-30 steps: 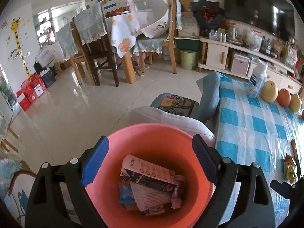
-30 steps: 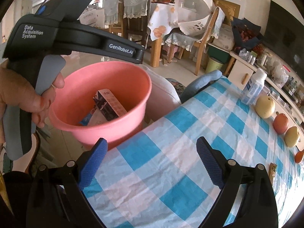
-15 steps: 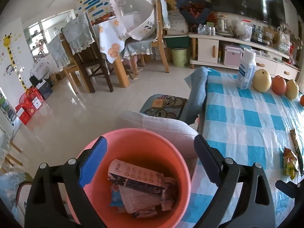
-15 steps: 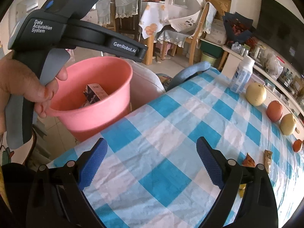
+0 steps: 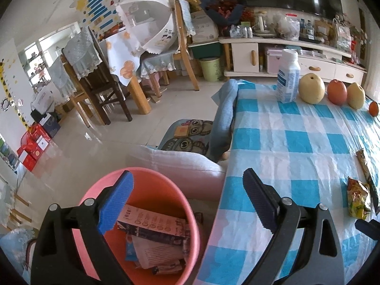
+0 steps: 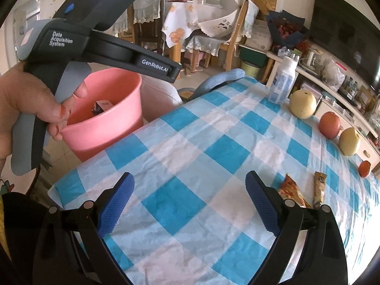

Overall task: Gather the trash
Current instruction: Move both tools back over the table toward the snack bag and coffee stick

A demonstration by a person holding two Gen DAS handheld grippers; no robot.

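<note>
Checked table [image 6: 213, 147] — pink bin [image 5: 147, 190] now slid lower-left, wrappers [image 6: 291, 191] nearer.

a table [image 6: 190, 156] under a blue-and-white checked cloth [image 5: 296, 142] carries everything. at its far end a white bottle [image 5: 288, 76] stands just beside a row of fruit: a pear [image 5: 311, 88], an apple [image 5: 337, 92], a second pear [image 5: 355, 95] and a small orange [image 5: 373, 108]. nearer, by the right edge, two snack wrappers [image 6: 293, 192] lie flat close together. a blue towel [image 5: 225, 116] hangs over the far left corner.
</note>
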